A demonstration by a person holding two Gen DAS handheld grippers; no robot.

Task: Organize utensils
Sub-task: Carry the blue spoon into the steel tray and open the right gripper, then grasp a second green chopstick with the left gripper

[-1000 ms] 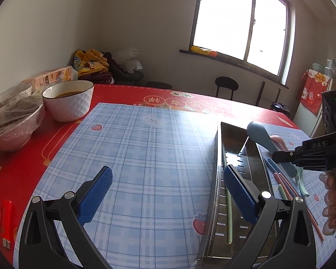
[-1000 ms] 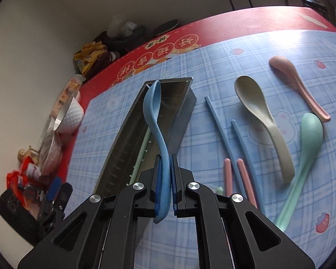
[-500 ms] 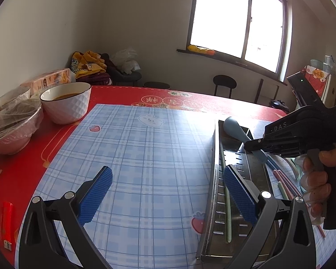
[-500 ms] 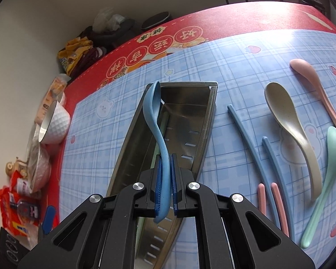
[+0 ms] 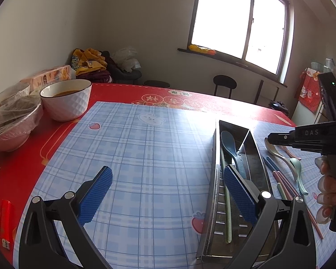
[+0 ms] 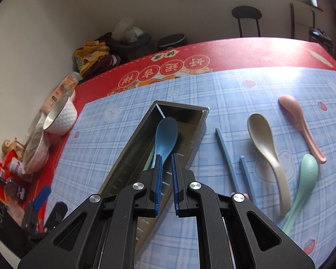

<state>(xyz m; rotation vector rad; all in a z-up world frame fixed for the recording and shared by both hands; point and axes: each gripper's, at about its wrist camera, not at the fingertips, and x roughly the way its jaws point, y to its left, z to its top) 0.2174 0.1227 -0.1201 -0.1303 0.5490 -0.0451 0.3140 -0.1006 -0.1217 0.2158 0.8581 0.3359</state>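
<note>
**Blue spoon in tray, both grippers empty**

Blue spoon [image 6: 165,133] lies in metal tray [image 6: 132,148], bowl toward tray's far end. Right gripper [image 6: 166,186] hovers above handle, pads slightly apart, holding nothing. Left gripper [image 5: 166,198] wide apart over worktop [image 5: 145,148], beside tray.

I count four spoons: a blue spoon [image 6: 165,134] in the one metal tray [image 6: 132,143], plus a beige spoon [image 6: 266,145], a pink spoon [image 6: 300,123] and a green spoon [image 6: 304,179] on the bench. Two blue chopsticks [image 6: 224,152], two pink chopsticks [image 5: 286,185]. One white bowl [image 5: 66,98], one wrapped bowl [image 5: 11,121].
</note>
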